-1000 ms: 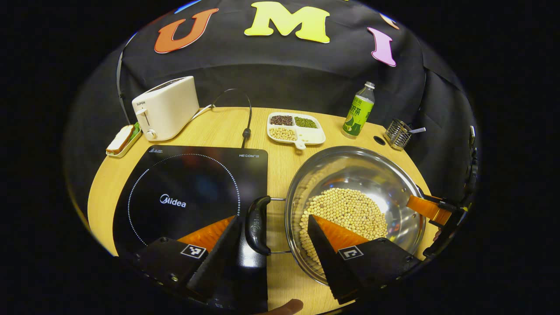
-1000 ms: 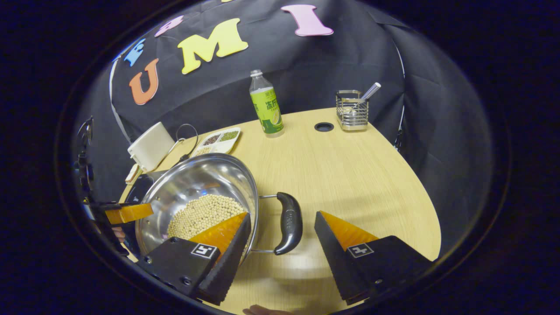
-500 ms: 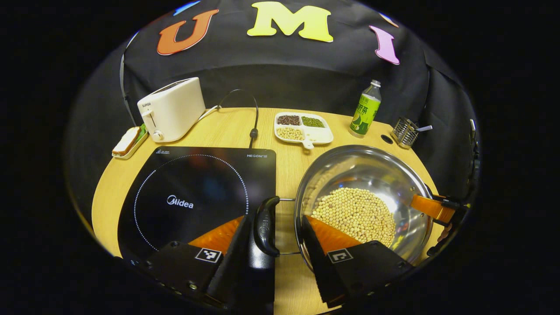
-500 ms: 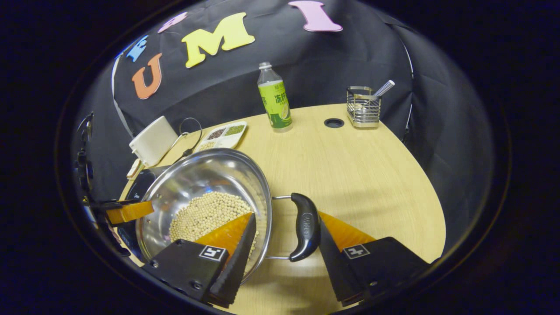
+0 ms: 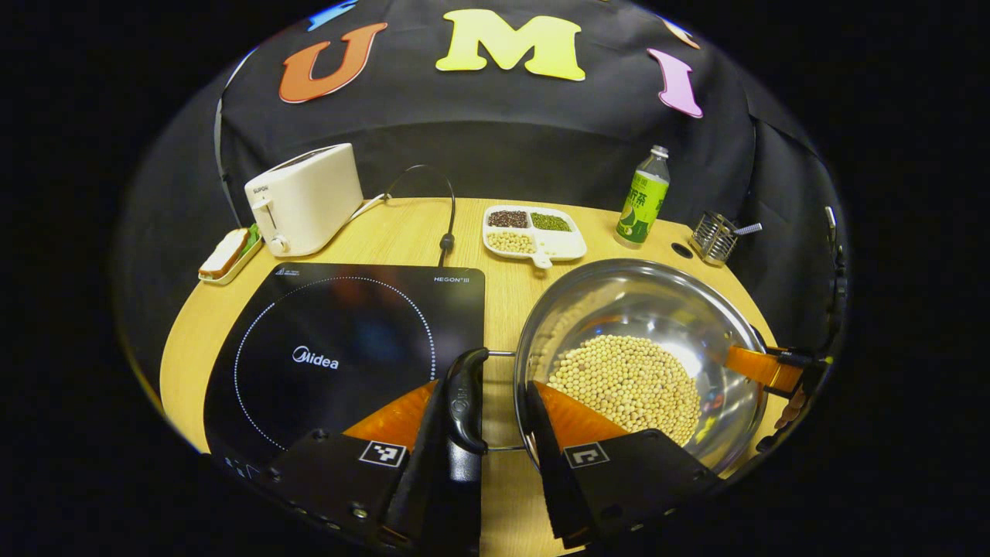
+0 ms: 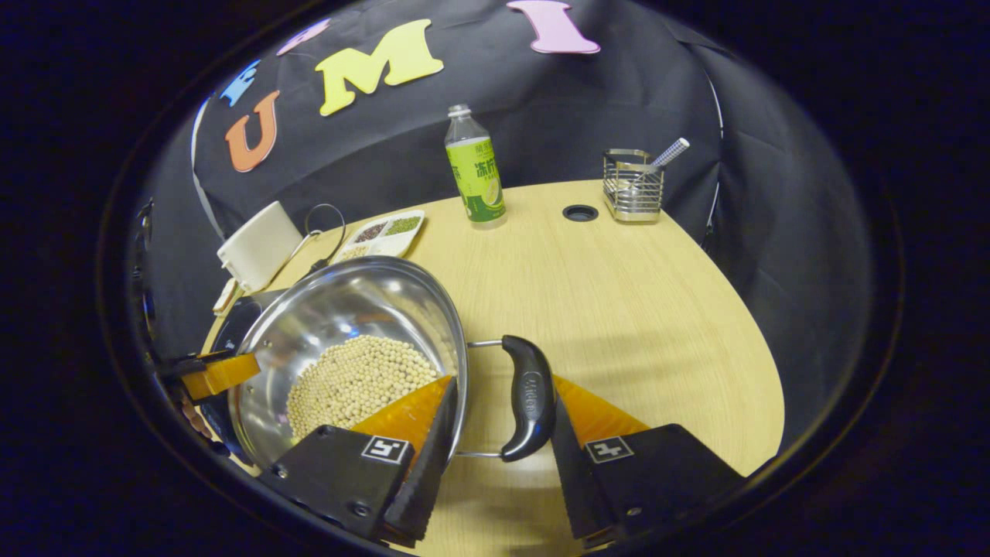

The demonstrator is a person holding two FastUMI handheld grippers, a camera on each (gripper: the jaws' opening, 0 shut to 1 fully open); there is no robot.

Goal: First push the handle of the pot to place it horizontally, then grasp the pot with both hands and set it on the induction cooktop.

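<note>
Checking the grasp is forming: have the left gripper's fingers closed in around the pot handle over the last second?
Yes. The left gripper has narrowed: its fingers now flank the black handle closely, beside the cooktop.

Bottle label too small to read — cooktop corner hidden.

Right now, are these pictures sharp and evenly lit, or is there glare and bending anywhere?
In the left gripper view, the fisheye lens curves the table edge, and the steel pot throws bright glare off its inner wall. In the right gripper view, the pot's black handle looks sharp, its shadow falls softly on the wood beside it, and the corners fade dark.
</note>
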